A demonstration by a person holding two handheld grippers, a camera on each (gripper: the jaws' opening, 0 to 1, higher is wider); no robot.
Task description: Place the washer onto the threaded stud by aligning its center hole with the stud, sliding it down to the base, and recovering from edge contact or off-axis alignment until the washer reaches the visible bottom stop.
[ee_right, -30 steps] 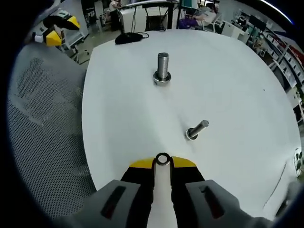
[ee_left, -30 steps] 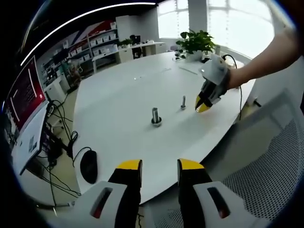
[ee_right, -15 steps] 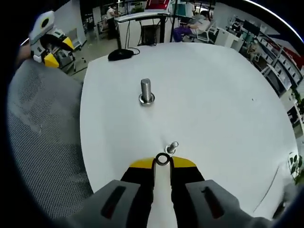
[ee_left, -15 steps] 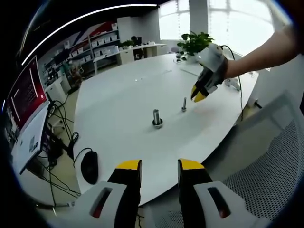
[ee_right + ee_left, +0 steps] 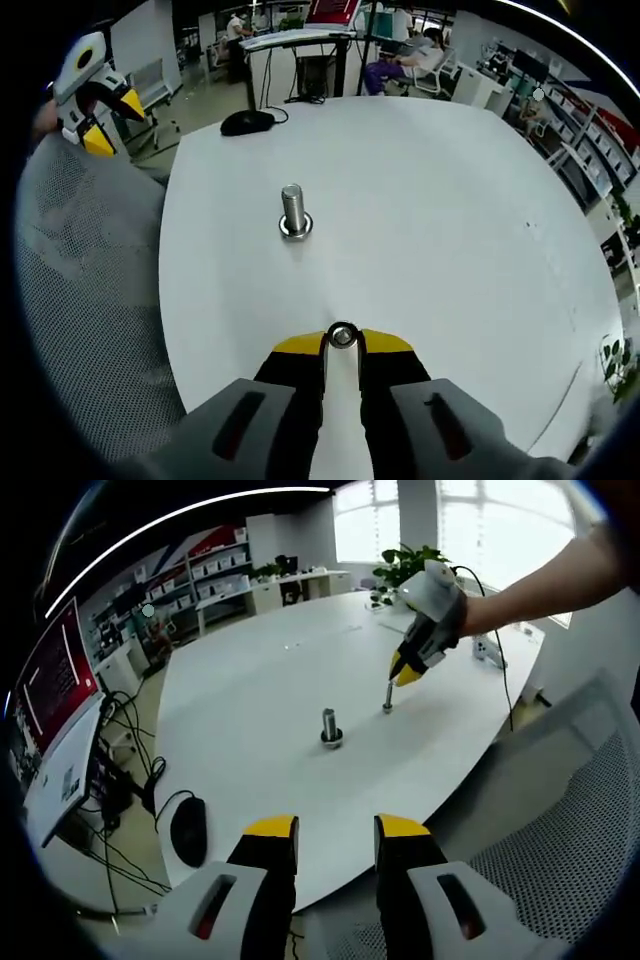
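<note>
White table point(image 5: 250, 690) in office w/ plant point(image 5: 415, 565), mesh chair point(image 5: 85, 290).

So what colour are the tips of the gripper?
Yellow, clearest on the left gripper in the left gripper view.

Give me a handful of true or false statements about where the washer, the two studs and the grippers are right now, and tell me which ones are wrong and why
1. The right gripper pinches a washer between its yellow tips. True.
2. The washer is already seated at the base of the larger stud. False: it is held in the right gripper, away from that stud.
3. In the left gripper view, the right gripper hangs just above the smaller stud. True.
4. The left gripper is clamped on the larger stud. False: its jaws are apart and hold nothing, near the table edge.
5. The larger stud lies on its side. False: it stands upright on the white table.
</note>
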